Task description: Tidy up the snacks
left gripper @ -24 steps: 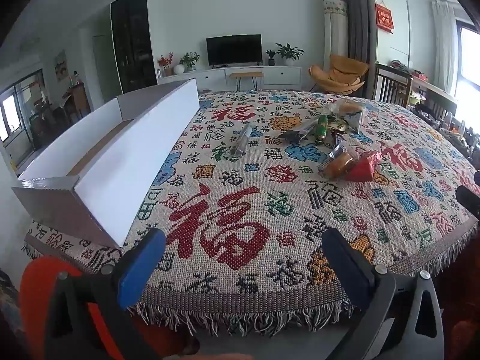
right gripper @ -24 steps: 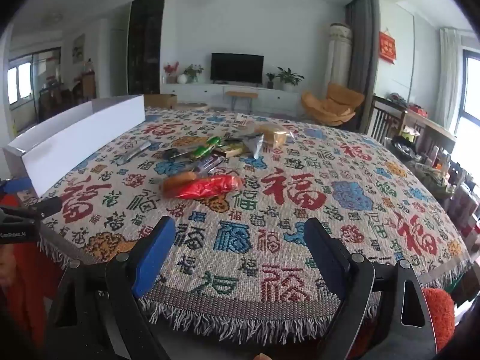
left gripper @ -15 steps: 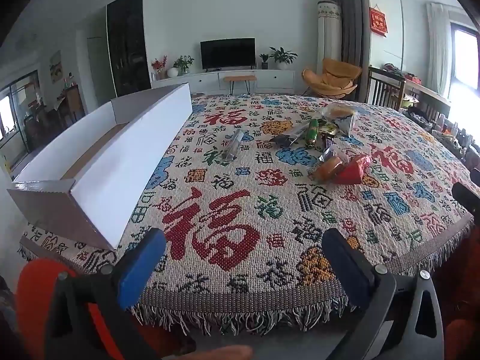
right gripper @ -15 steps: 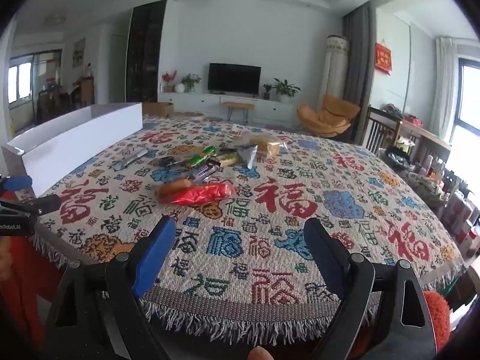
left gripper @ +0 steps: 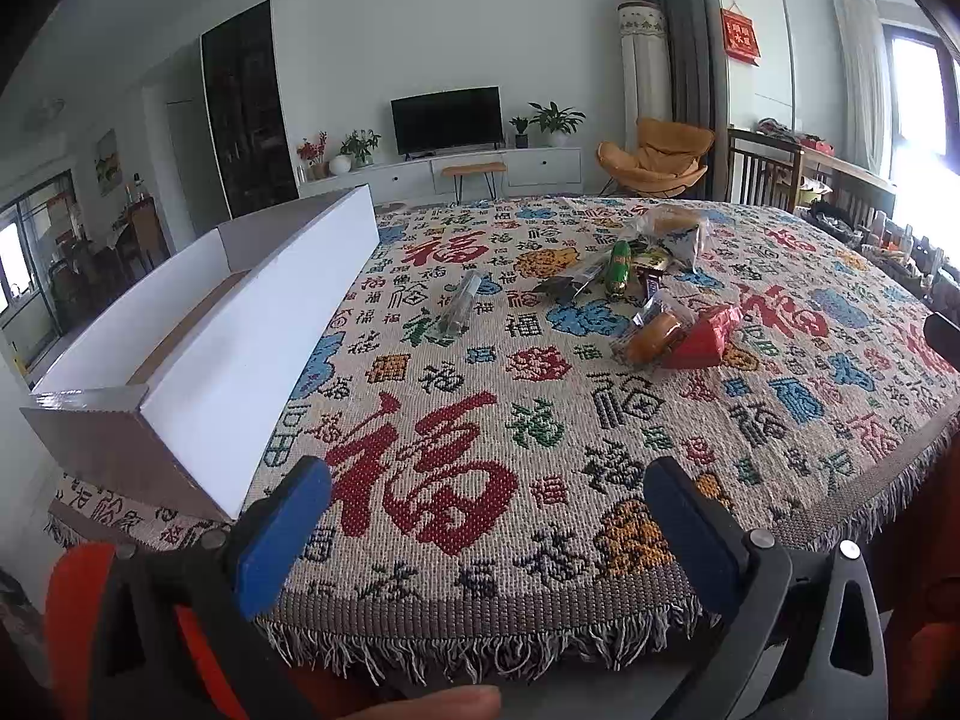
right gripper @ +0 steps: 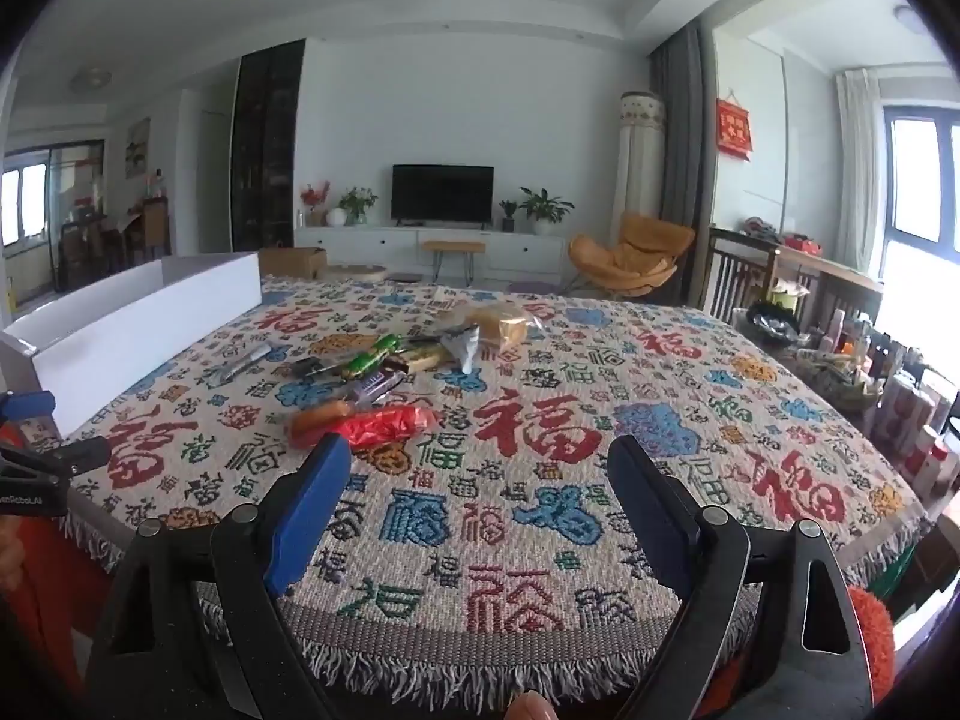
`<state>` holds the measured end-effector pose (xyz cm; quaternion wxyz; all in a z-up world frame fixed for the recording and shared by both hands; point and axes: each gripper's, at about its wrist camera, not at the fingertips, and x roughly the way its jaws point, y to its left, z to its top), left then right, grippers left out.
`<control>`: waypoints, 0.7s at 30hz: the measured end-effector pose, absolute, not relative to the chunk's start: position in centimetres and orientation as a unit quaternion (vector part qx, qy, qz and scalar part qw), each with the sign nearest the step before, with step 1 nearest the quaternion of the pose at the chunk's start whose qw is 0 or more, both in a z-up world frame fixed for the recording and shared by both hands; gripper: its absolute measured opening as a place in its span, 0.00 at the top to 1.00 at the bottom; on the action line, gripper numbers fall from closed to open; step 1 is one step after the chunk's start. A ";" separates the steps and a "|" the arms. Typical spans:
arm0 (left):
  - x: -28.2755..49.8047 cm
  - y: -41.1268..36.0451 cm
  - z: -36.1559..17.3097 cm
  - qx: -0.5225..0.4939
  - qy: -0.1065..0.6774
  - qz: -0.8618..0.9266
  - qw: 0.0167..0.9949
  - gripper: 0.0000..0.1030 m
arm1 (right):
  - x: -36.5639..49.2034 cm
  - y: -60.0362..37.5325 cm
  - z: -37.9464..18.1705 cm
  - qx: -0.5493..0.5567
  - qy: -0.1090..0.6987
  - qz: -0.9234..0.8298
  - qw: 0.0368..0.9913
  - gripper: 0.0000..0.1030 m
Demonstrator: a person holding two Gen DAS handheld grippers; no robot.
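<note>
Two open grippers at the near edge of the table, no snack touched yet.

Largest first: the table [left gripper: 540, 594], under a woven patterned cloth, carries a long white cardboard box [left gripper: 240, 348] along its left edge, open at the top and seemingly bare inside. The snacks [right gripper: 372, 384] lie in a loose heap toward the table's middle, well apart from the box: a red packet [right gripper: 384, 426] and an orange one [left gripper: 651, 333] nearest, a green wrapper [left gripper: 621, 261] and a bagged bun [right gripper: 498, 321] behind, one clear sleeve [left gripper: 459, 303] off to the left. Left gripper [left gripper: 486, 525] and right gripper [right gripper: 480, 504] are both released, jaws wide, nothing between them. Against the earlier views, both cameras have crept slightly closer to the table; judged, the approach has only begun and sorting is undone.
</note>
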<state>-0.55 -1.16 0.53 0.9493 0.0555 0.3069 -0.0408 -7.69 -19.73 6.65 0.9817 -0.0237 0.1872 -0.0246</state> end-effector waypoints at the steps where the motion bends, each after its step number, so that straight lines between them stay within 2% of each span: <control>1: -0.6 -1.2 0.4 0.056 0.306 -0.041 0.949 0.00 | -7.6 -19.7 6.6 -0.023 0.188 -0.026 0.981 0.13; 10: -0.2 -0.7 0.1 0.047 0.314 -0.032 0.948 0.00 | -7.9 -18.9 6.2 -0.058 0.156 -0.029 0.986 0.13; 21: 0.0 -0.4 -0.2 0.025 0.323 -0.039 0.945 0.00 | -7.7 -18.9 5.8 -0.063 0.153 -0.025 0.986 0.13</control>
